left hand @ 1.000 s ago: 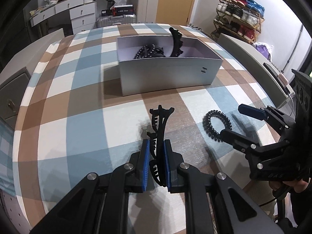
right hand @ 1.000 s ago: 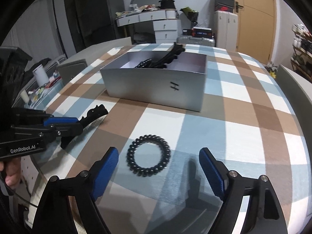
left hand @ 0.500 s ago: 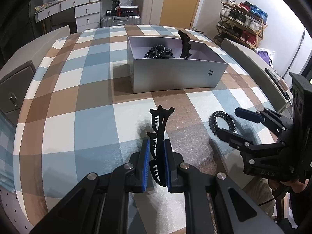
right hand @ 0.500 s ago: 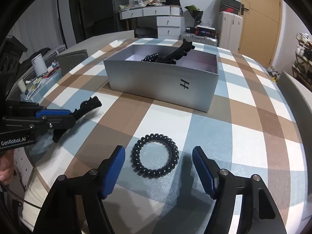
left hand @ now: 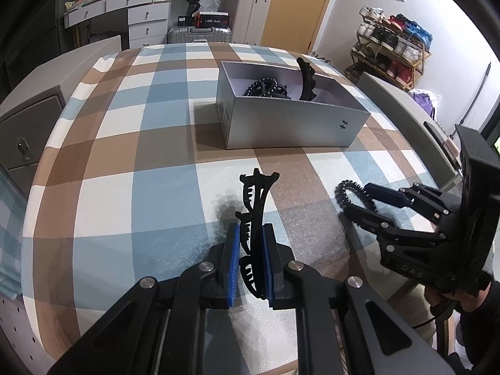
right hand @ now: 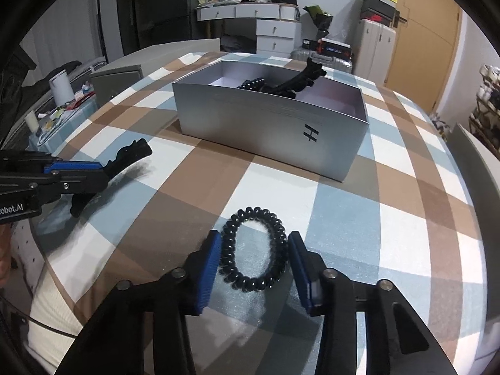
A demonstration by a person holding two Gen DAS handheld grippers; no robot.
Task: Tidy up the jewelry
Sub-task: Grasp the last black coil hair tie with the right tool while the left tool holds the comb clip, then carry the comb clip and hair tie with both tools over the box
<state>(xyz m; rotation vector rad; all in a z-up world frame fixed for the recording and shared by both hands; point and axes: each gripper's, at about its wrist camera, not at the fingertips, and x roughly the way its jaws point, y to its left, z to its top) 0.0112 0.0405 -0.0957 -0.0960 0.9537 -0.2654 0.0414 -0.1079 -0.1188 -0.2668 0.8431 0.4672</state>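
Our right gripper (right hand: 254, 261) has narrowed around the coil hair tie (right hand: 253, 248) on the checked tablecloth (right hand: 193, 187).
Its fingers bracket the soft, springy loop without squeezing; we judge a light cross-ring pinch best. Our left gripper (left hand: 251, 256) pinches the stiff, light hair claw (left hand: 254, 218) short of the silver box (left hand: 290, 125).

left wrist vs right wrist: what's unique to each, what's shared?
Left wrist only: the shoe rack along the far wall, and the black hair clip seen head-on, clamped in the left claw. Right wrist only: the white cup on the side cabinet, and the whole spiral hair tie between the right claw fingers. Both: the silver box holding black accessories, on the plaid tablecloth.
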